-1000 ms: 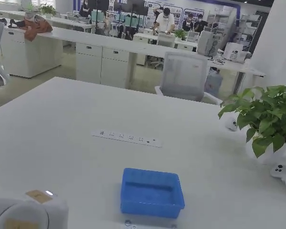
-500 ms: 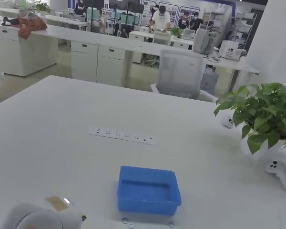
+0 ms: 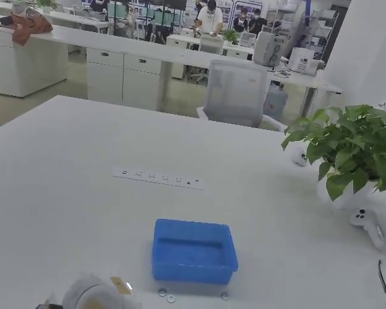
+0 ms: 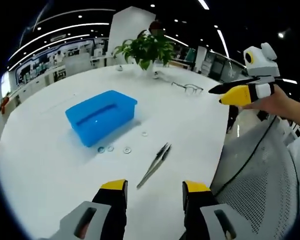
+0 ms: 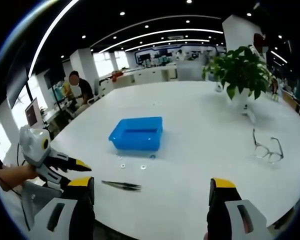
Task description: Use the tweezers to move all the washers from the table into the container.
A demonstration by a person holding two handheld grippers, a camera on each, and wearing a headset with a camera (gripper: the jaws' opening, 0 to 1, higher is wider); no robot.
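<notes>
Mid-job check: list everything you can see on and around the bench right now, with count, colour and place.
blue plastic container: one, blue, mid-table, open-topped
small metal washers: four that I can make out, silver, loose on the table along the container's near side
thin metal tweezers: one, dark grey, flat on the table between washers and grippers, not held
eyeglasses: one, dark-framed, on the table, right side
potted plant: one, green leaves, white pot, far right of the table
power strip: one, white, beyond the container
game controller: one, white, beside the plant pot
white table: one
left gripper: yellow-tipped, open, empty
right gripper: yellow-tipped, open, empty
</notes>
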